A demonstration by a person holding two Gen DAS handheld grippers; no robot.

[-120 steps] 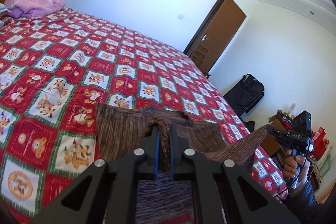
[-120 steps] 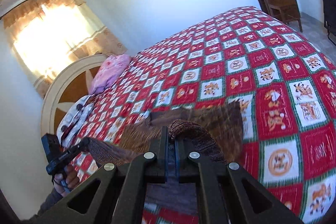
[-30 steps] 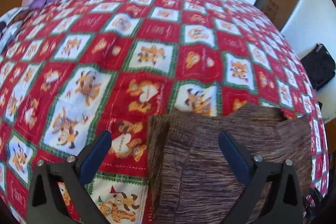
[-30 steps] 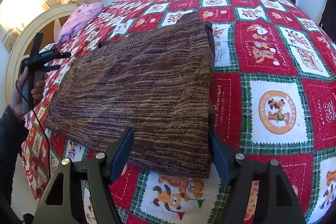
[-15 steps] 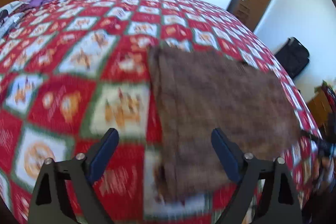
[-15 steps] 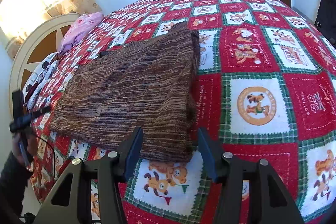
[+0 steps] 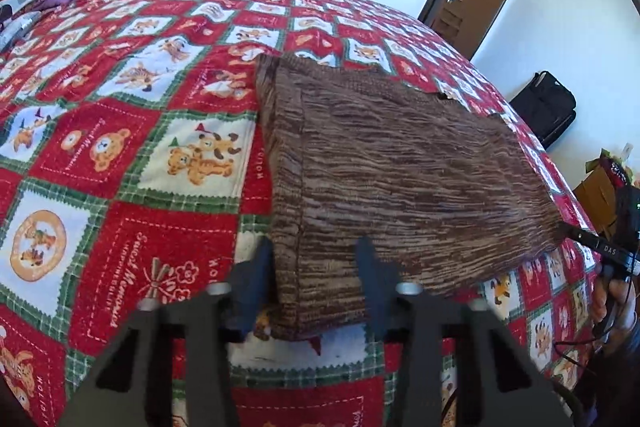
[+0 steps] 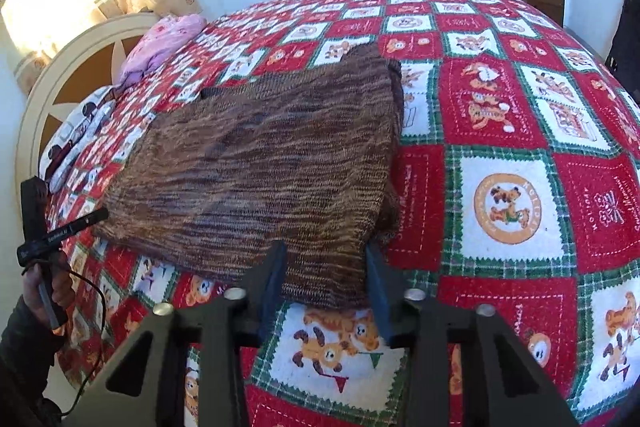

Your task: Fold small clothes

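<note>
Folded brown marled knit garment (image 7: 400, 171): flat on the bed's red, green and white patchwork quilt (image 7: 120, 163). Left gripper (image 7: 316, 279) at its near left corner, right gripper (image 8: 326, 277) at its near right corner; both sets of fingers closing around the hem, not yet pressed together.

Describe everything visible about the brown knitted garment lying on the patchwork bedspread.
The brown knitted garment is a streaky brown, tan and grey knit, already folded into a thick, roughly rectangular stack lying flat on the red, white and green patchwork bedspread. Layered edges show along its sides. Its near left corner sits between the closing jaws of the left gripper; its near right corner sits between the closing jaws of the right gripper. The pads do not visibly press the fabric yet.
</note>
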